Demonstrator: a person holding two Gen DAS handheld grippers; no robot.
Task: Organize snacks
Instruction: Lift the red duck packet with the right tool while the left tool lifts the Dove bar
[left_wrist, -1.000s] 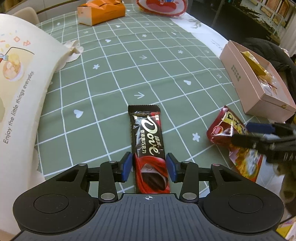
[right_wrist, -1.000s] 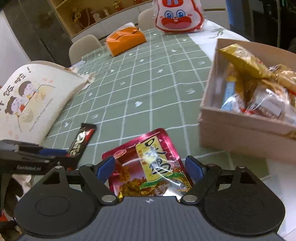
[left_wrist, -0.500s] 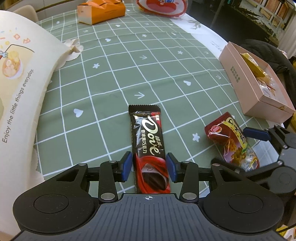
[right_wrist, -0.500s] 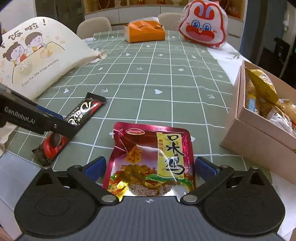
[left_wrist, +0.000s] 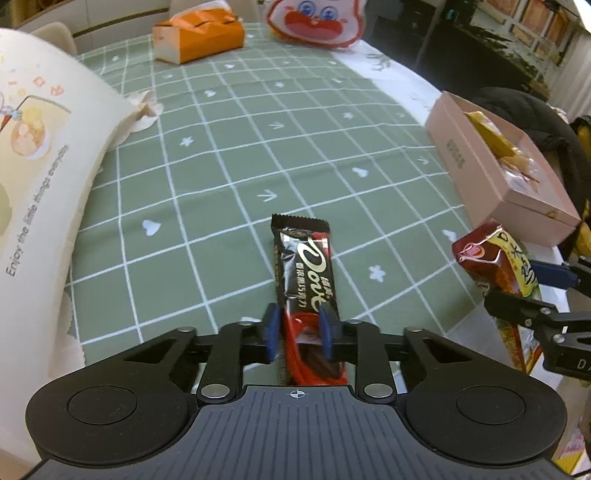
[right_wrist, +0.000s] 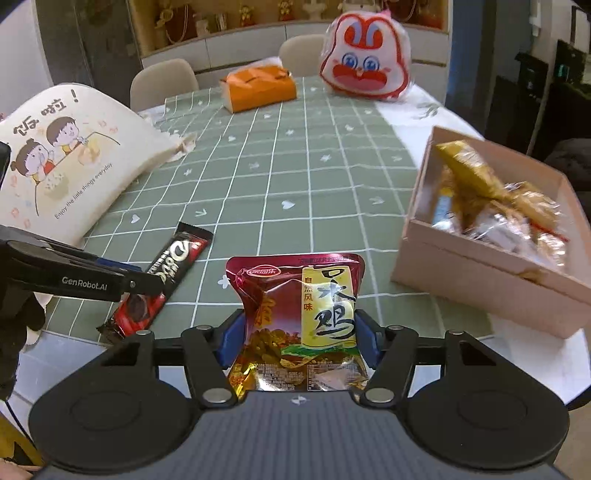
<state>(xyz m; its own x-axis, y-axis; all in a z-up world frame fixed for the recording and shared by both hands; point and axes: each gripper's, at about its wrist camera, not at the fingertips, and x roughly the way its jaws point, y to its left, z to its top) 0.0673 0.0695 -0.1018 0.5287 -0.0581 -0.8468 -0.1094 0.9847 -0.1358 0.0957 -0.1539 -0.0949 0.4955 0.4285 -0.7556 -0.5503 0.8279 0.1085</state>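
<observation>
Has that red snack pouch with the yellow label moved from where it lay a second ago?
Yes. The red snack pouch has come up off the green tablecloth, pinched by the right gripper, whose jaws have just closed, and sits nearer the pink box.

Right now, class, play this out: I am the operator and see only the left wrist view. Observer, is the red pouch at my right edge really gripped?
Observer: Yes. In the right wrist view the right gripper has just been closing its jaws, and the red pouch buckles between its pads.
Operator: What is in the pink box besides the yellow packet?
Observer: The pink box also holds a blue-and-white wrapper and several clear crinkly packs.
Operator: My own gripper hides the chocolate bar's near end. Where is it?
Observer: The left gripper has just been closing its jaws on the chocolate bar; the bar's near end reaches past the green cloth's edge, over white surface.
</observation>
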